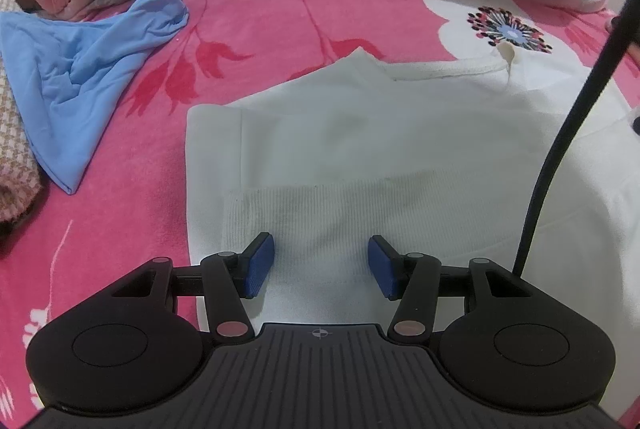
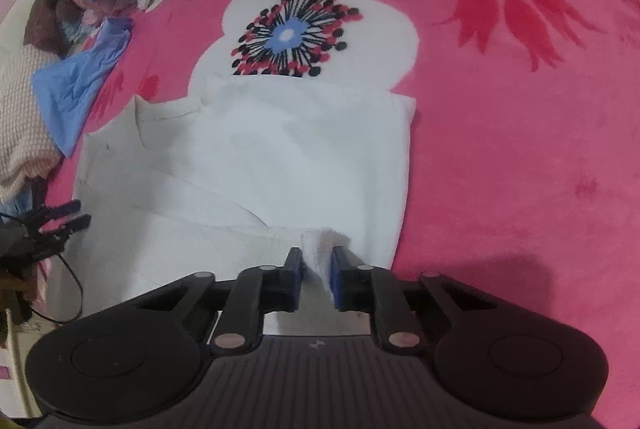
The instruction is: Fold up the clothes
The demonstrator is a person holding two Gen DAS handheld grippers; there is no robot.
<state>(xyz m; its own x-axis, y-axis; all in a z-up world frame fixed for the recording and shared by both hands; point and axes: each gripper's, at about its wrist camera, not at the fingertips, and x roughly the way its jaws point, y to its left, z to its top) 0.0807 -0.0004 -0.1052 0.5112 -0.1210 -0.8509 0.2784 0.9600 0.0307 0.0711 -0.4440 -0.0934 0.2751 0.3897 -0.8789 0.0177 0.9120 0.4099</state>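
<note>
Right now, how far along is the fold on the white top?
Done: the white sweater lies flat on the pink bedsheet, its sides already folded in. In hand: the right gripper pinches the ribbed hem; the left gripper is open over the hem, gripping nothing. Left: folding the hem up toward the collar, then the crumpled blue garment.

Left wrist view: looking steeply down and forward along the left tongs (image 1: 321, 266), sitting close over the white garment (image 1: 360, 149) on the pink bed (image 1: 120, 229). Right wrist view: facing likewise along the right tongs (image 2: 316, 275), equally near. Both views are sharing the white garment, the blue cloth (image 1: 80, 81) and the bed's printed flower (image 2: 292, 33).
</note>
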